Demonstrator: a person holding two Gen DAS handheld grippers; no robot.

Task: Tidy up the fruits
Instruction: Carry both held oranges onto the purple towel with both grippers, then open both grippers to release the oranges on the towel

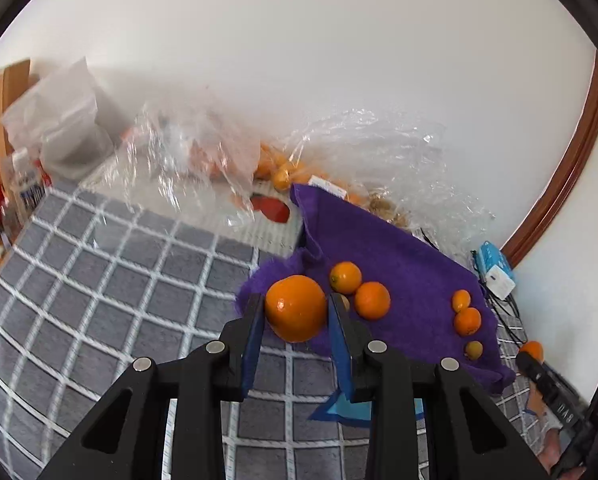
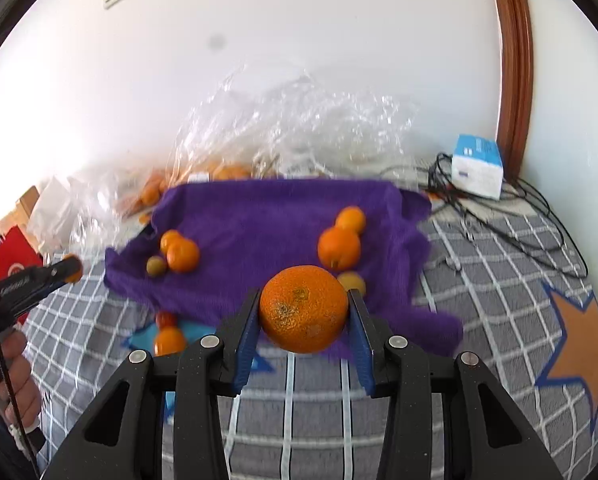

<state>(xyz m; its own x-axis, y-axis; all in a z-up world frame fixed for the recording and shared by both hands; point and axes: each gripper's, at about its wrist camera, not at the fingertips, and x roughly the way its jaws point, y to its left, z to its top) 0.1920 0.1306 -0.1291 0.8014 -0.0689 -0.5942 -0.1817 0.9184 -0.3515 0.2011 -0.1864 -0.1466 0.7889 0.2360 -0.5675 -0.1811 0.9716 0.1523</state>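
Note:
My left gripper (image 1: 296, 312) is shut on a medium orange (image 1: 295, 308), held over the near edge of a purple cloth (image 1: 399, 264). My right gripper (image 2: 303, 314) is shut on a large rough-skinned orange (image 2: 303, 309), held above the cloth (image 2: 259, 220) front edge. On the cloth lie two small oranges (image 1: 359, 288) just beyond the left gripper and a cluster of smaller fruits (image 1: 467, 320) to the right. In the right wrist view these are a pair (image 2: 339, 240) at right and a group (image 2: 177, 254) at left. The left gripper (image 2: 65, 270) shows at the left, its orange mostly hidden.
A grey checked bedspread (image 1: 119, 280) lies under everything. Clear plastic bags with more oranges (image 1: 275, 172) sit against the wall. A blue-white box with cables (image 2: 477, 164) is at the back right. Two small oranges (image 2: 169, 334) lie on the bedspread before the cloth.

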